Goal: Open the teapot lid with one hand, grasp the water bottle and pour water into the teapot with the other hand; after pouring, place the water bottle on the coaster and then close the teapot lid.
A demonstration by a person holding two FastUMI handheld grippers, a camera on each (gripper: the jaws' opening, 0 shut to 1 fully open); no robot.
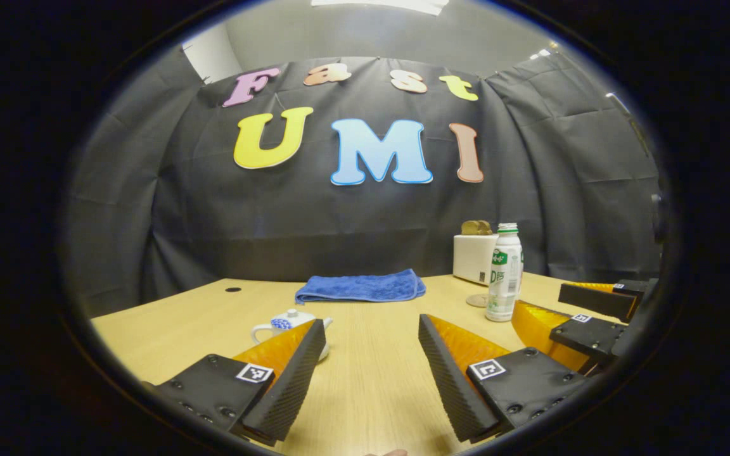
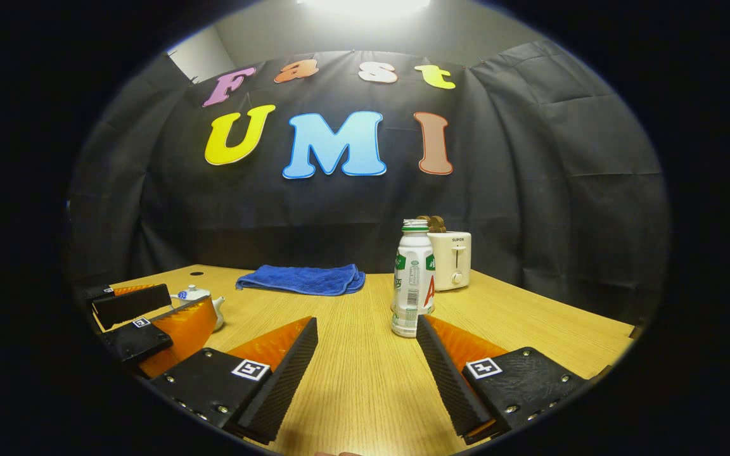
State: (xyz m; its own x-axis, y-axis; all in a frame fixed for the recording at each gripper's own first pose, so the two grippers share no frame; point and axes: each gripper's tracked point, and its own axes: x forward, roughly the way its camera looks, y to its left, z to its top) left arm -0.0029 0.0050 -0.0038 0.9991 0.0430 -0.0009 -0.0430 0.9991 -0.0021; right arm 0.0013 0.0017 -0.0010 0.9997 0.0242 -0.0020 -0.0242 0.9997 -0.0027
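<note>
Black cloth backs a pale wooden table (image 1: 371, 373) where nothing is yet grasped. On the left, the white teapot (image 1: 289, 322) sits with its lid on, just beyond the left hand-held gripper (image 1: 371, 342), whose jaws stand wide apart and empty, likely lined up to lift the lid. To the right, the water bottle (image 2: 413, 282) stands upright, just ahead of the right hand-held gripper (image 2: 367, 345), also spread open with nothing between its fingers, probably ready to take it. A round coaster (image 1: 478, 300) lies just behind the bottle. Farther back are a folded blue towel (image 2: 301, 278) and a white toaster (image 2: 452, 259).
</note>
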